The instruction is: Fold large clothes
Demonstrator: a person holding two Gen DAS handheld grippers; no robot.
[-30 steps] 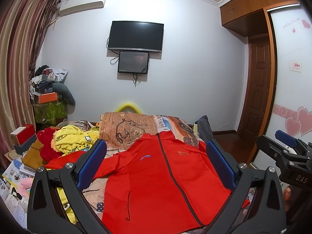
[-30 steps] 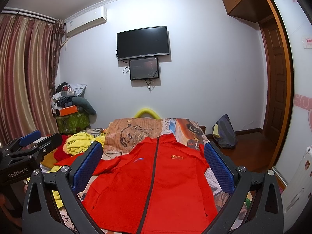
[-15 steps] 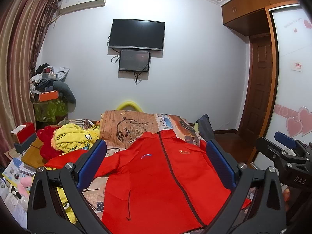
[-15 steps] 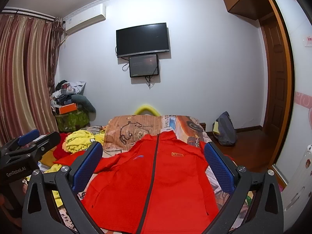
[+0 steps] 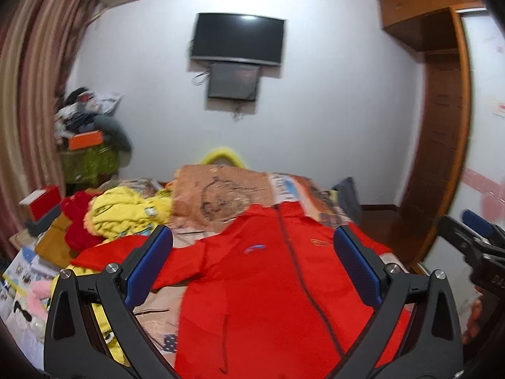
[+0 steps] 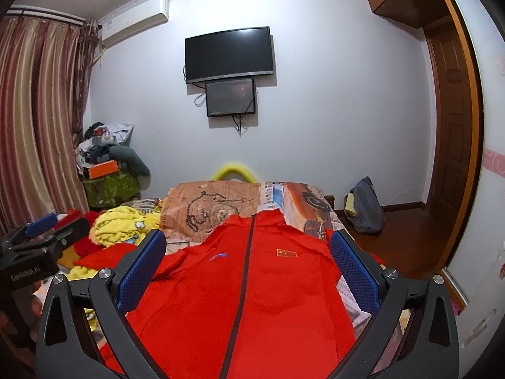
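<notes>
A red zip-up jacket lies flat on the bed, front up, collar pointing away from me, its left sleeve stretched out toward the clothes pile. My left gripper hovers open above the jacket's chest, nothing between its blue pads. My right gripper is also open, held over the jacket's middle near the dark zip. The right gripper shows at the right edge of the left wrist view, and the left gripper at the left edge of the right wrist view.
A pile of yellow clothes and red clothes sits on the bed's left side. A brown printed blanket lies beyond the collar. A grey bag stands on the wooden floor at right, near a door.
Both views have tilted slightly down and forward over the jacket; the left wrist view is now motion-blurred. Both grippers stay open, and the jacket has not moved.
</notes>
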